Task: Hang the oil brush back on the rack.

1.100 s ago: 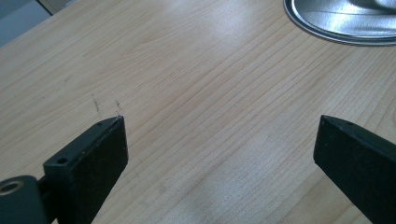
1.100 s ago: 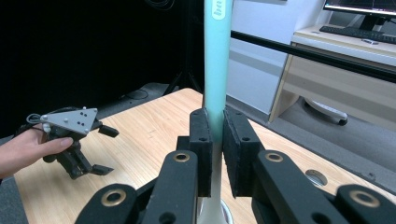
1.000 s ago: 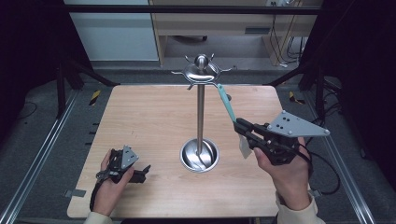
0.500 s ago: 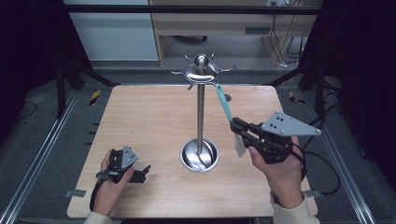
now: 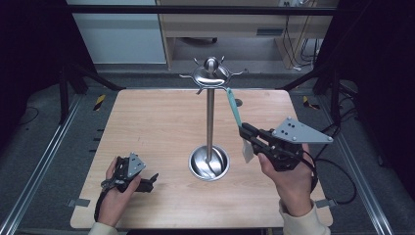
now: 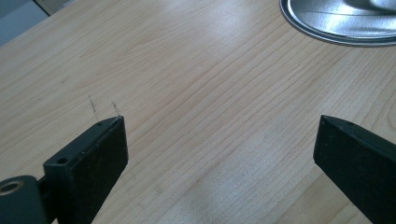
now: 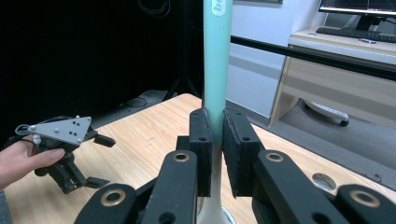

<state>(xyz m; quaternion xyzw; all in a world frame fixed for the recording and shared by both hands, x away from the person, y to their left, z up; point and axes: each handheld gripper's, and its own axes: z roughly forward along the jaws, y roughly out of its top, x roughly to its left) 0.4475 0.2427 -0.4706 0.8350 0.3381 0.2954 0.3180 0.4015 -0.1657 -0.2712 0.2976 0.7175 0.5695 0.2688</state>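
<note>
A steel hanging stand (image 5: 210, 122) rises from a round dish base (image 5: 209, 162) at the table's middle, with a ring of hooks (image 5: 211, 74) at its top. My right gripper (image 5: 245, 133) is shut on a teal-handled utensil (image 5: 235, 110), whose white blade (image 5: 247, 151) hangs below the jaws. The handle's upper end sits close to a hook on the right side of the stand. In the right gripper view the handle (image 7: 217, 56) stands upright between the pads (image 7: 201, 140). My left gripper (image 5: 150, 180) rests open on the table at front left, with bare wood between its jaws (image 6: 219, 122).
The wooden table (image 5: 156, 127) has a small hole (image 5: 238, 102) near its far edge. The stand's base rim (image 6: 341, 21) lies just ahead of the left gripper. A desk (image 5: 235, 24) stands beyond the table, and metal rails (image 5: 44, 161) run along both sides.
My right gripper has shifted slightly left toward the stand with the utensil, bringing the handle's tip closer to the hooks. The left gripper has stayed put.
</note>
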